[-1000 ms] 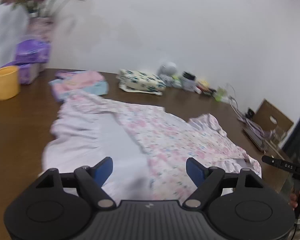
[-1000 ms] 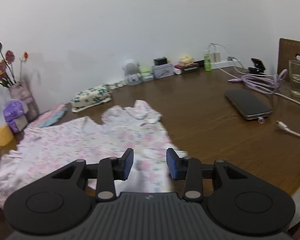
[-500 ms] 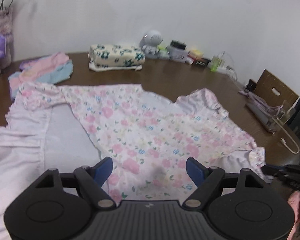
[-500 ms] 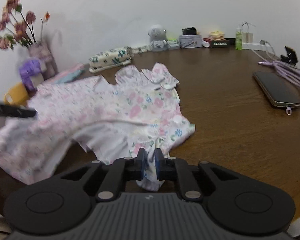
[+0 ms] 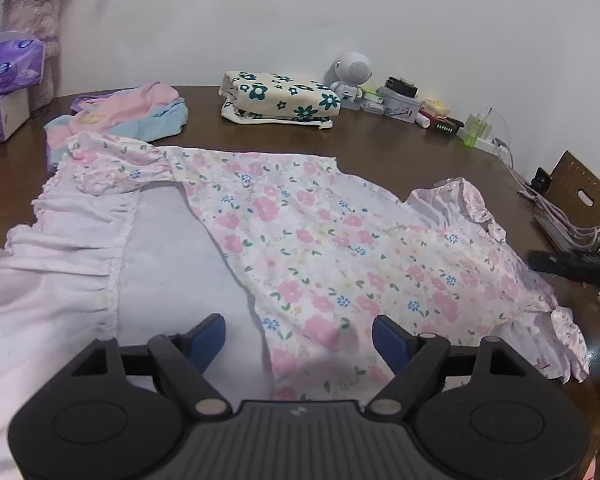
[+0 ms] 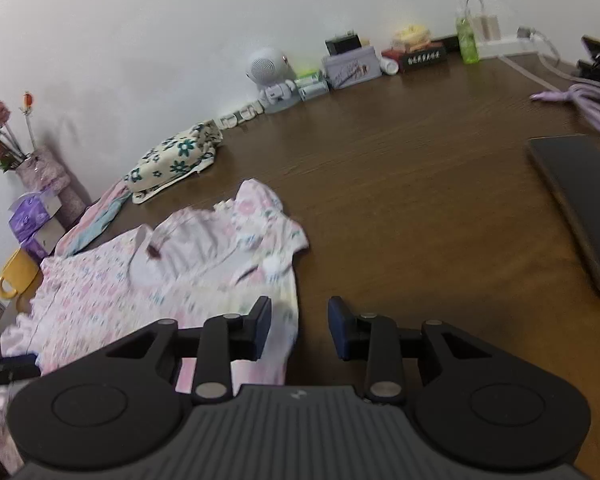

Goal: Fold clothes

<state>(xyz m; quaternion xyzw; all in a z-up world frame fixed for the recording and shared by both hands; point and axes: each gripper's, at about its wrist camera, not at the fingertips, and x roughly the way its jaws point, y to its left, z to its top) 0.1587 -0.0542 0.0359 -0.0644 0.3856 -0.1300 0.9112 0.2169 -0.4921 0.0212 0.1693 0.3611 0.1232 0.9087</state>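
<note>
Dress: floral dress spread flat on the brown counter; one flap turned over, plain lining up on the left side; ruffled sleeve toward the far right edge.
Left gripper: left gripper released, jaws wide apart, poised above the near hem, nothing between them.
Right gripper: right gripper released, jaws apart, at the dress's right edge; left fingertip over the cloth, right fingertip over bare wood.
Behind dress: folded pink-and-blue clothes; flower-print pouch near the wall.
Far right: dark phone, well apart from the dress.
</note>
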